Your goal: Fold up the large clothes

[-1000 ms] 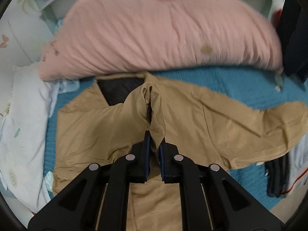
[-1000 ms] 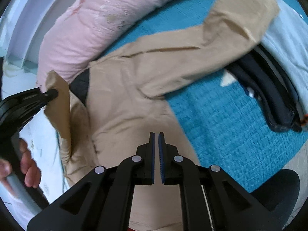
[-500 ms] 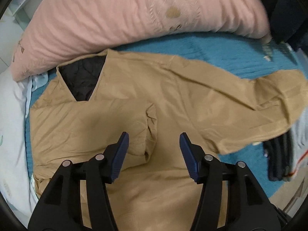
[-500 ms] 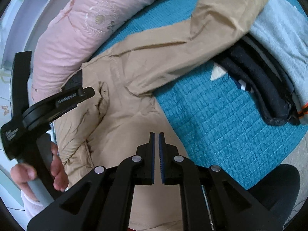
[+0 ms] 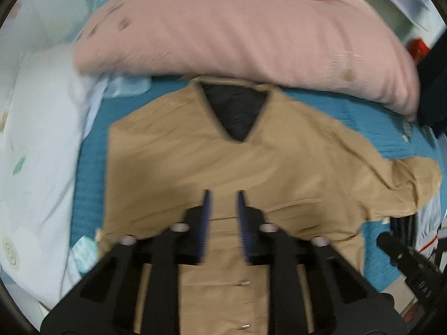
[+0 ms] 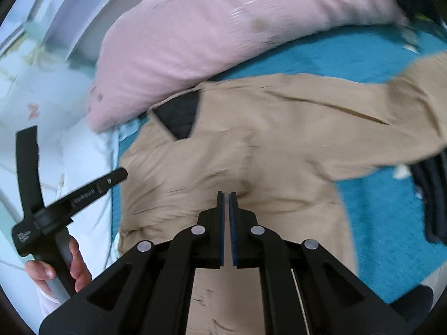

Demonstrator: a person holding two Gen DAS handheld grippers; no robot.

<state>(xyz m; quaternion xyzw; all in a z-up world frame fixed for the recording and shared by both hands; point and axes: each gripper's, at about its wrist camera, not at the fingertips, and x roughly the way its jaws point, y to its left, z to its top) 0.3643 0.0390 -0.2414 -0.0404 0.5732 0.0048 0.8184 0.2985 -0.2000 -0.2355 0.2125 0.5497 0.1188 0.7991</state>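
A tan jacket (image 5: 251, 167) with a black lining at the collar (image 5: 237, 111) lies flat on a teal bedspread (image 5: 363, 117); its left sleeve is folded over the body and its right sleeve (image 5: 405, 178) stretches out to the right. My left gripper (image 5: 223, 195) hovers over the jacket's middle, jaws a little apart and empty. My right gripper (image 6: 226, 195) is shut and empty above the jacket (image 6: 265, 153). The left gripper also shows at the left of the right wrist view (image 6: 117, 176), beside the jacket's edge.
A pink duvet (image 5: 237, 28) lies behind the jacket's collar. White patterned bedding (image 5: 36, 153) lies at the left. Dark folded clothes (image 6: 433, 195) sit at the right by the outstretched sleeve. The bedspread (image 6: 377, 237) ends at the lower right.
My left gripper let go of the tan sleeve it held up, dropped it on the jacket's body, drew back, and its jaws narrowed. The right gripper stayed shut and swung left.
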